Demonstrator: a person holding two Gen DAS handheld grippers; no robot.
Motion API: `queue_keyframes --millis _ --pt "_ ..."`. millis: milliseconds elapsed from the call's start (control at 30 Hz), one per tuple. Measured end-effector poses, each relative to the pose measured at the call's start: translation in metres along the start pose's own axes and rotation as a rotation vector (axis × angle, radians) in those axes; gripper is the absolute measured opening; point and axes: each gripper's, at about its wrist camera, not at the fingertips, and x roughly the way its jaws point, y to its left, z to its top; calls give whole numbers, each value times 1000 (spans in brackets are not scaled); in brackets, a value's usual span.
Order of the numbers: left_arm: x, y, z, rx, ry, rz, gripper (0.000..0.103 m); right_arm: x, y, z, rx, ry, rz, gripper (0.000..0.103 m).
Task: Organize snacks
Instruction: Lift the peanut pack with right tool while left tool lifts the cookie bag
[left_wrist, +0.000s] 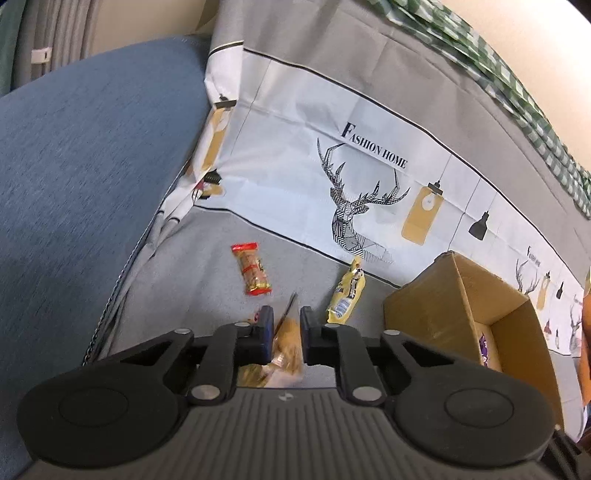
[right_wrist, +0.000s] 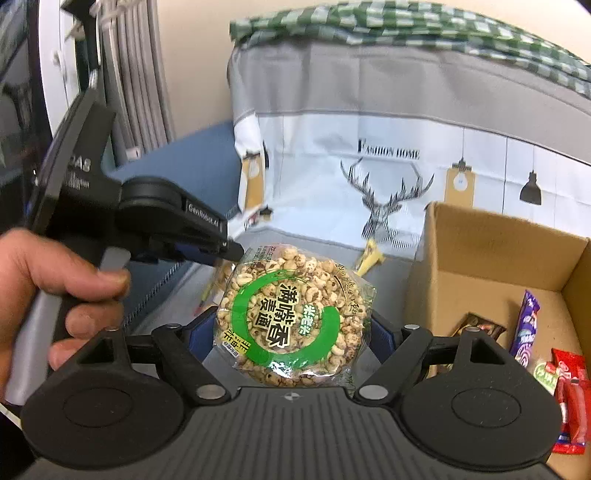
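Right claw (right_wrist: 291, 332), jaws spread wide and pinching a round puffed-grain cake (right_wrist: 293, 317) by its edges. The cake sits in a clear crinkled wrapper printed with a green ring and Chinese characters that cannot be read with certainty here. Left claw (left_wrist: 287, 332), jaws nearly pressed together on a small golden-brown snack packet (left_wrist: 286, 343), its wrapper blurred. In the right wrist view the left claw's black body (right_wrist: 166, 218) bears the marking "GenRobot.AI", and a person's hand (right_wrist: 55, 295) grips its handle.

A grey cloth (left_wrist: 207, 266) covers the surface. On it lie a red-ended brown snack bar (left_wrist: 251, 268) and a yellow packet (left_wrist: 345, 295), well apart from each other. Behind them hangs a white printed panel (left_wrist: 295, 155) with a geometric stag head, hanging-lamp motifs and the words "FASHION HOME". A green-and-white checked fabric (right_wrist: 406, 26) lies folded along the top edge.

An open corrugated cardboard box (right_wrist: 491, 240) stands to the right of both claws. Inside it are a purple wrapped bar (right_wrist: 524, 328), a dark brown packet (right_wrist: 480, 328) and red packets (right_wrist: 572, 398), whose lettering is too small to read. A blue woven upholstered surface (left_wrist: 85, 177) lies to the left, with grey ribbed curtain folds (right_wrist: 140, 74) beyond.
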Motion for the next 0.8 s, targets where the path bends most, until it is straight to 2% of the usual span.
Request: queue_keyframes --millis 67,133,200,267,333,533,600,667,733,800 --pt "6 0 0 11 27 37 16 -4 -4 1 0 -23 -7 83" --pt "15 5 0 -25 72 29 24 -5 -8 1 -4 -36 -11 83" --pt "24 10 -1 -48 115 26 47 -7 -12 2 1 -45 -22 83" --pt "30 9 -2 -21 129 74 55 -6 -18 2 12 -47 -25 83" --pt "34 7 -3 1 133 98 57 -7 -24 2 24 -53 -37 83" --pt "48 0 1 -42 107 24 63 -13 -38 4 56 -80 -59 83" --pt "60 -8 2 -53 107 -13 74 -18 -45 6 74 -95 -63 83" --pt "70 -19 3 -43 88 -16 84 -21 -51 8 87 -108 -67 83" --pt "77 -29 5 -12 48 -21 84 -24 -57 9 102 -118 -73 83" --pt "89 -38 6 15 44 2 84 -25 -63 9 112 -122 -77 83"
